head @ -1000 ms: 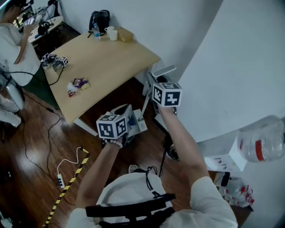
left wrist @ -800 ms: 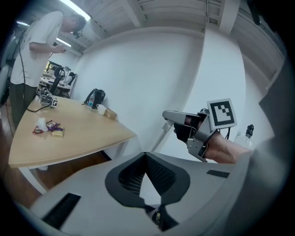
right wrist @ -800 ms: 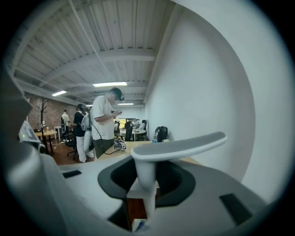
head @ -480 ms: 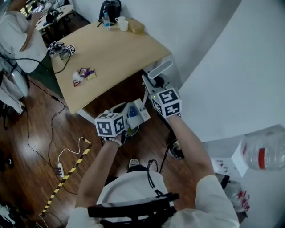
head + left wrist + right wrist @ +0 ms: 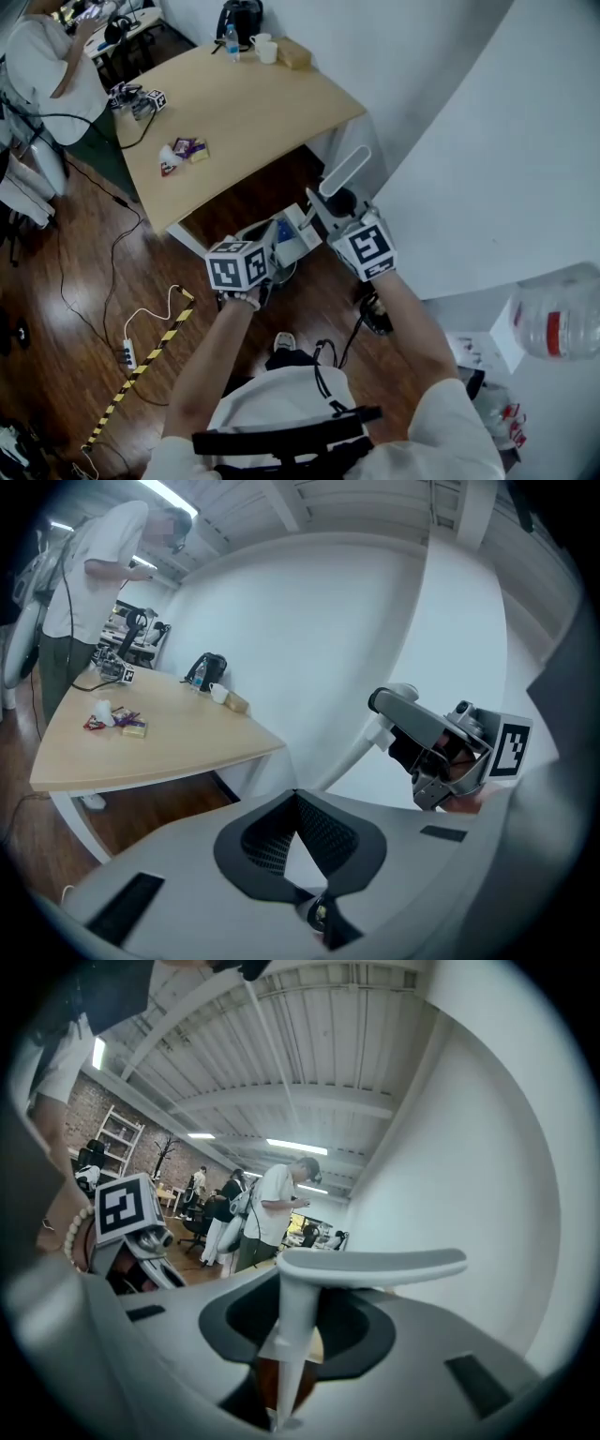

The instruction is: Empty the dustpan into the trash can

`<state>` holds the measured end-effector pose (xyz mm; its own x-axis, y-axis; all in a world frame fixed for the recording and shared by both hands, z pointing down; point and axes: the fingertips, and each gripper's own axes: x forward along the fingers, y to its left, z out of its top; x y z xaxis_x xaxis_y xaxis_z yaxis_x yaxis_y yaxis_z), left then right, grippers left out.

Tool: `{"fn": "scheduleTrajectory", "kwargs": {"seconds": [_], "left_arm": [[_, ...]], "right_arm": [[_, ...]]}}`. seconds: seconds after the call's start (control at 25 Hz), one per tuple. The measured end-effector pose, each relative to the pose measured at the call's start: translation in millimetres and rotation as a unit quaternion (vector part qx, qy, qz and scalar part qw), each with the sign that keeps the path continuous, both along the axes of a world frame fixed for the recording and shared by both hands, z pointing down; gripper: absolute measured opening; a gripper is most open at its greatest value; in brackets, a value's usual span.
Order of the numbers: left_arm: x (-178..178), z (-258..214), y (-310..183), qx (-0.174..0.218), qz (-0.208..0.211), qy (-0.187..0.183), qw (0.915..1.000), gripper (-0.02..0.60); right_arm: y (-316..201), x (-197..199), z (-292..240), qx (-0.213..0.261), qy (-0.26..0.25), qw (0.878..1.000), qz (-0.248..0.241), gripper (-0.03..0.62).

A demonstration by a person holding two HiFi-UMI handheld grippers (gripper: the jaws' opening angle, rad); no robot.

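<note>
The white dustpan (image 5: 292,240) hangs between my two grippers over the wooden floor, with something blue in it. Its long white handle (image 5: 343,172) rises up and to the right. My right gripper (image 5: 281,1401) is shut on that handle's stem (image 5: 295,1330), under the flat top grip (image 5: 375,1264). My left gripper (image 5: 296,799) sits against the pan's left side with its jaw tips meeting; a white sliver shows in the gap behind the tips, and I cannot tell what it is. A round dark container with a pale rim (image 5: 268,278) shows beneath the left gripper.
A wooden table (image 5: 253,112) stands ahead with snack wrappers (image 5: 184,152), cups and a bag. A power strip (image 5: 127,354) and yellow-black tape (image 5: 141,392) lie on the floor at left. A white wall runs along the right. People stand at the far left.
The right gripper has rolled and shifted right and toward me, so the handle now leans more to the right. The left gripper has sunk a little beside the pan.
</note>
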<state>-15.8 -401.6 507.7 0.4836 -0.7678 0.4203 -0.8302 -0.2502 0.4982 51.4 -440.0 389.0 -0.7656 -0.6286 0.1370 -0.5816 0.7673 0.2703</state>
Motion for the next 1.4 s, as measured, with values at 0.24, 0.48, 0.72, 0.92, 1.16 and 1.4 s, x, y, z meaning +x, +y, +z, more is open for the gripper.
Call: {"fn": "scheduleTrajectory", "kwargs": {"seconds": [0.24, 0.48, 0.72, 0.92, 1.16, 1.4], "left_arm": [[-2, 0, 27, 0.002, 0.008, 0.002, 1.0000, -0.009], [-18, -1, 65, 0.004, 0.010, 0.011, 0.9999, -0.009], [-30, 2, 96, 0.002, 0.009, 0.019, 0.9998, -0.009], [-37, 6, 113, -0.001, 0.004, 0.023, 0.9997, -0.009], [-47, 11, 124, -0.006, -0.005, 0.028, 0.9996, -0.009], [-59, 12, 133, -0.007, -0.022, 0.033, 0.9992, -0.009]], "right_arm": [[37, -13, 5, 0.007, 0.025, 1.000, -0.012, 0.107], [77, -38, 10, 0.014, 0.048, 0.999, -0.013, 0.107], [97, -46, 14, 0.020, 0.062, 0.998, -0.007, 0.107], [106, -45, 15, 0.024, 0.069, 0.997, -0.005, 0.107], [111, -55, 16, 0.027, 0.078, 0.996, -0.016, 0.107], [131, -69, 20, 0.043, 0.106, 0.992, -0.047, 0.107]]}}
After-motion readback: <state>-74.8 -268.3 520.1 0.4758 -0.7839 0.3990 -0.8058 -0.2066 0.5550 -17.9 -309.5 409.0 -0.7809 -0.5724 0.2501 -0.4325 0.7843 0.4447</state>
